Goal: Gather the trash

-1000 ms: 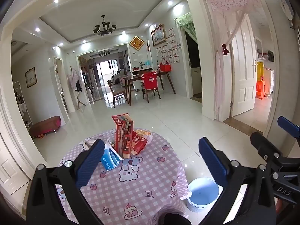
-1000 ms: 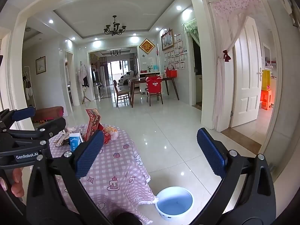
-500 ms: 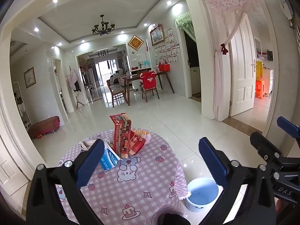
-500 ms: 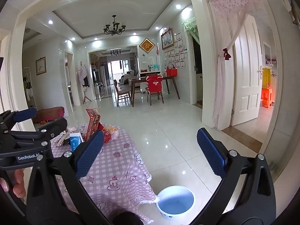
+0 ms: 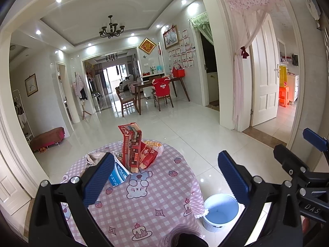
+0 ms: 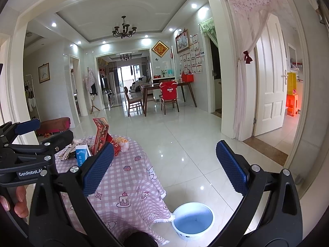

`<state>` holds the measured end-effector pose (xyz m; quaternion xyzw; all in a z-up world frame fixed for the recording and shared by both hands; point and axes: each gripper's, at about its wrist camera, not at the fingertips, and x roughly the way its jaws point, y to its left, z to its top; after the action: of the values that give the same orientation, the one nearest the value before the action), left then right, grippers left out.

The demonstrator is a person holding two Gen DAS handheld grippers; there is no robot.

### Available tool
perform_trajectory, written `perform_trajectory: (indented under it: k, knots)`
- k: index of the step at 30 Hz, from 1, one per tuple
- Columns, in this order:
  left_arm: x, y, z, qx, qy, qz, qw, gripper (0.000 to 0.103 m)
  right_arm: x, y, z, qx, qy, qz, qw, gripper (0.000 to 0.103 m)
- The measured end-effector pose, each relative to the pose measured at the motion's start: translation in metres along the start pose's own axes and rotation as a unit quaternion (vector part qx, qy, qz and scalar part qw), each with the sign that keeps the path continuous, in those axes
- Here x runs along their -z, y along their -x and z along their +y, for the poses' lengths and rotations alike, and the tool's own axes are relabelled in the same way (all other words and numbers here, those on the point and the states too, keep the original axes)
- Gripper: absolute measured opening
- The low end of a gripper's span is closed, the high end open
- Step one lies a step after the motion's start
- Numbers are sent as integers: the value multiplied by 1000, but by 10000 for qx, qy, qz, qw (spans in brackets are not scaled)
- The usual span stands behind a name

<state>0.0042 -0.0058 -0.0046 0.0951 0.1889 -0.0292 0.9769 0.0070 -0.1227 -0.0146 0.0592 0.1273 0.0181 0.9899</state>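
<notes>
**A:** so where's everything sitting? nearest stuff first pls

**B:** Closest are the grippers. left gripper (image 5: 164,177) has its blue pads spread wide with nothing between them, right gripper (image 6: 164,166) is the same, gaping and empty. Both hang over the near edge of the round table (image 5: 144,212) with the pink checked cloth. On the floor at about 4 o'clock from the table, just beside the cloth's hem, there's a blue bin (image 6: 193,220), looks empty.

**A:** and the trash?

**B:** Bunched at the table's far side, around 11 o'clock in the left view: blue-white carton (image 5: 119,174) lying down, crumpled paper (image 5: 93,157) beside it, tall red box (image 5: 131,146) standing upright, red snack bag (image 5: 149,156) leaning on it. Beyond that, the dining table (image 6: 164,87) and chairs way back at 12.
</notes>
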Motion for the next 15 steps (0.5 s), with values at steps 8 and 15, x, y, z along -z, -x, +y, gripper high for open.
perform_trajectory:
  k: [8, 15]
  knots:
    - [3, -5, -4, 15, -14, 12, 10000, 99, 1, 0, -2, -5, -19, 2, 10000, 97]
    - [6, -9, -6, 19, -12, 19, 10000, 99, 2, 0, -3, -1, -20, 0, 10000, 97]
